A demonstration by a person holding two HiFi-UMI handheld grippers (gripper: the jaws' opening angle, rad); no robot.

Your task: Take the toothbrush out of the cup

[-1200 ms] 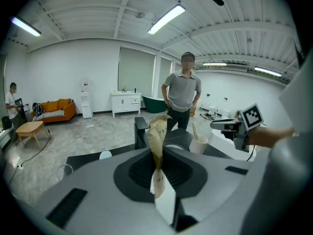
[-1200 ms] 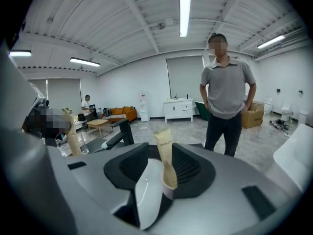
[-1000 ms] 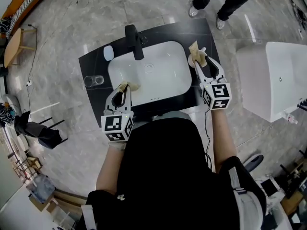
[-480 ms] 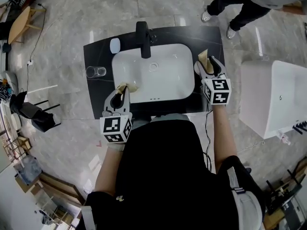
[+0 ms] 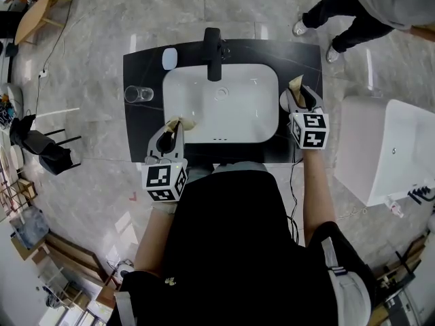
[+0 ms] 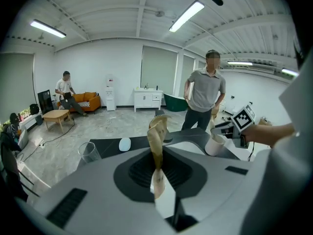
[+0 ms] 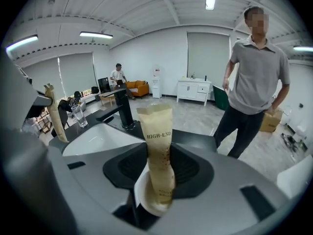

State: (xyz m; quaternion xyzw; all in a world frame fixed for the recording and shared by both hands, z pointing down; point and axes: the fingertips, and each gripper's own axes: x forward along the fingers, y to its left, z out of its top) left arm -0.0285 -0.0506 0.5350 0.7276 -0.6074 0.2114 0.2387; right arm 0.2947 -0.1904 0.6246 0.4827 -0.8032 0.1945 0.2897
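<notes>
A white cup (image 5: pixel 286 101) stands on the black counter (image 5: pixel 144 124) just right of the sink, with a tan packet (image 7: pixel 159 155) marked HIGH-END upright inside it. My right gripper (image 5: pixel 297 98) has the cup (image 7: pixel 145 199) between its jaws. They have just been closing and are shut on it. My left gripper (image 5: pixel 175 128) is over the sink's front left edge. It is shut on a second thin tan wrapped packet (image 6: pixel 157 148) that sticks up from its jaws.
A white basin (image 5: pixel 221 107) sits in the counter, with a black faucet (image 5: pixel 215 45) behind it. A clear glass (image 5: pixel 138 94) and a pale oval dish (image 5: pixel 170 58) are at back left. A person (image 5: pixel 360 15) stands beyond the counter. A white tub (image 5: pixel 397 148) is at right.
My right gripper has come down with the cup beside the sink's right edge. The left gripper keeps its packet over the sink's front rim. The bystander has stepped right.
</notes>
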